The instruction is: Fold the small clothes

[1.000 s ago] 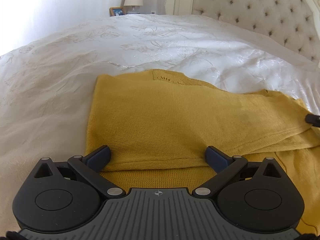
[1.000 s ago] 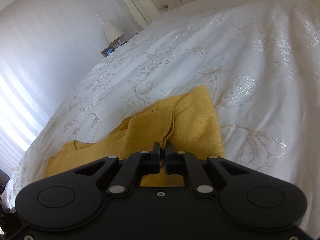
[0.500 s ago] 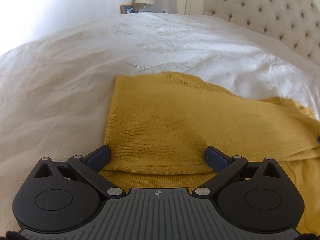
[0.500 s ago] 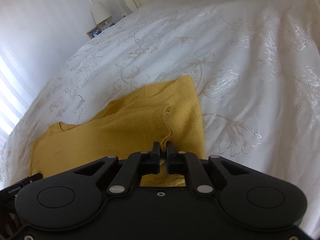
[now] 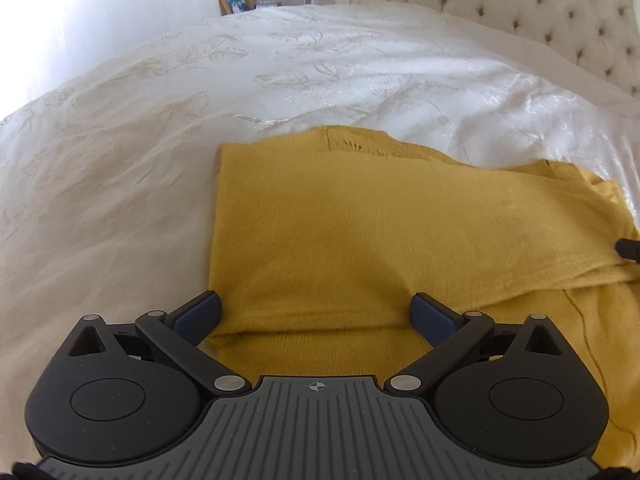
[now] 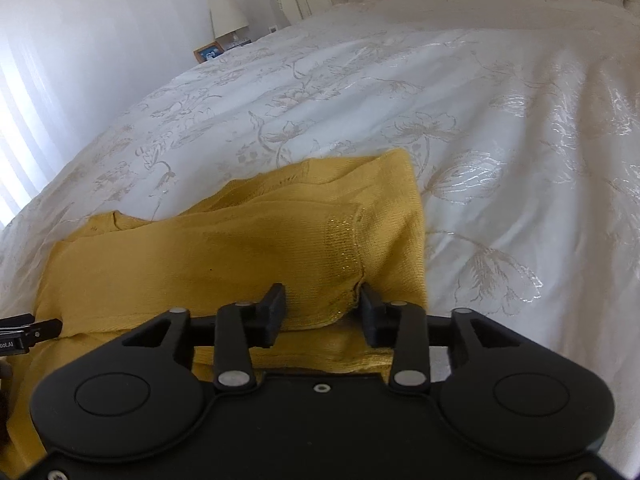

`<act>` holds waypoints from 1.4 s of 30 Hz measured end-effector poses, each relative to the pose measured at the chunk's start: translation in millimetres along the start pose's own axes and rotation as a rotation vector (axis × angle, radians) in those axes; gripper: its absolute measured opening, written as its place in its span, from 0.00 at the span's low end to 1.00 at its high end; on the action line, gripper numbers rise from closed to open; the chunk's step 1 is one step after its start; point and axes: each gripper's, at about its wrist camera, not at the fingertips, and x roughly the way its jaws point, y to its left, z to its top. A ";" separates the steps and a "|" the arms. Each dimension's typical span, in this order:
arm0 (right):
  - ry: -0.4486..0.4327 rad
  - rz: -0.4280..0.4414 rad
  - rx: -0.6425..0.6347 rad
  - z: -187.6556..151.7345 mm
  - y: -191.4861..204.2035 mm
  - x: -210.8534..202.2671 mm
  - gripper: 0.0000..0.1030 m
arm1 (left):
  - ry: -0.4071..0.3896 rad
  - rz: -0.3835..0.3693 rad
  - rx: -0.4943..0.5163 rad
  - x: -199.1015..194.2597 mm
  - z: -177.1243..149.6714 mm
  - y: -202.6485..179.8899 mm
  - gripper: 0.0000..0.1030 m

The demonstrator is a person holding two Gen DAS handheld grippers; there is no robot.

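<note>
The yellow sweater (image 5: 360,240) is lying just ahead of both spread, empty grippers, left gripper (image 5: 316,312) and right gripper (image 6: 320,308), stretching sideways between them.

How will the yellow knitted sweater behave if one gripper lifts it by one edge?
The yellow sweater would probably sag; its folded layers drape softly on the bedspread. The loose knit near the right gripper may stretch. The fold likely falls open.

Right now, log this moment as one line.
left tongs: open | right tongs: open, cuff between | sweater: sleeve folded across | on bed
</note>
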 end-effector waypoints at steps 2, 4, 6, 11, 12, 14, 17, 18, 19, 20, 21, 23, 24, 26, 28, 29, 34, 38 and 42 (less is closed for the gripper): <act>-0.005 0.031 -0.038 -2.4 3.9 -0.4 0.66 | 0.049 0.027 0.007 -11.9 -7.0 3.7 0.98; -0.011 0.030 -0.083 -4.7 11.0 -0.8 0.74 | 0.067 0.022 0.003 -27.8 -19.6 10.1 0.98; -0.015 0.026 -0.112 -6.2 15.3 -1.8 0.78 | 0.081 0.016 -0.016 -46.8 -36.4 19.3 0.98; -0.039 0.058 -0.047 -6.7 5.7 -16.3 0.82 | 0.133 -0.020 -0.124 -87.8 -80.0 42.4 0.98; -0.044 0.068 -0.021 -6.6 1.7 -19.9 0.85 | 0.142 -0.031 -0.144 -94.4 -88.1 45.7 0.98; -0.053 0.073 0.017 -7.1 -4.8 -27.4 0.90 | 0.152 -0.040 -0.157 -106.3 -101.9 47.5 0.98; -0.055 0.031 0.033 -8.3 -11.1 -36.7 0.91 | 0.168 -0.069 -0.152 -119.8 -118.9 43.5 0.98; -0.050 0.012 0.043 -8.8 -13.2 -39.1 0.92 | 0.179 -0.078 -0.146 -122.5 -124.1 41.4 0.98; -0.043 0.000 0.058 -9.1 -15.7 -41.0 0.92 | 0.185 -0.084 -0.140 -124.8 -128.6 39.1 0.98; -0.036 -0.003 0.079 -9.4 -18.8 -42.9 0.92 | 0.188 -0.092 -0.132 -127.2 -133.6 35.9 0.98; -0.030 -0.002 0.101 -9.8 -21.3 -45.6 0.92 | 0.189 -0.096 -0.122 -128.9 -137.6 33.3 0.98; -0.021 -0.001 0.124 -12.2 -22.9 -54.4 0.92 | 0.181 -0.096 -0.095 -132.2 -145.8 29.3 0.98; -0.017 0.004 0.124 -14.8 -22.1 -60.4 0.94 | 0.175 -0.096 -0.085 -132.8 -148.3 27.8 0.98; 0.006 0.022 0.113 -20.2 -18.8 -73.2 0.98 | 0.165 -0.101 -0.074 -133.7 -151.9 25.5 0.98; 0.036 0.059 0.109 -24.2 -15.5 -88.2 0.98 | 0.159 -0.117 -0.071 -134.7 -153.4 25.2 0.98; 0.050 0.078 0.106 -25.6 -14.1 -96.4 0.99 | 0.156 -0.126 -0.071 -133.8 -152.9 25.3 0.98; 0.176 0.099 0.038 -36.3 -11.4 -143.0 0.99 | 0.128 -0.159 -0.054 -137.0 -160.9 26.1 0.98; 0.299 0.089 0.030 -41.8 -17.6 -169.4 0.99 | 0.106 -0.170 -0.059 -142.1 -167.4 23.5 0.97; 0.417 0.069 0.005 -50.6 -16.6 -179.2 0.99 | 0.091 -0.167 -0.066 -147.0 -170.5 21.6 0.88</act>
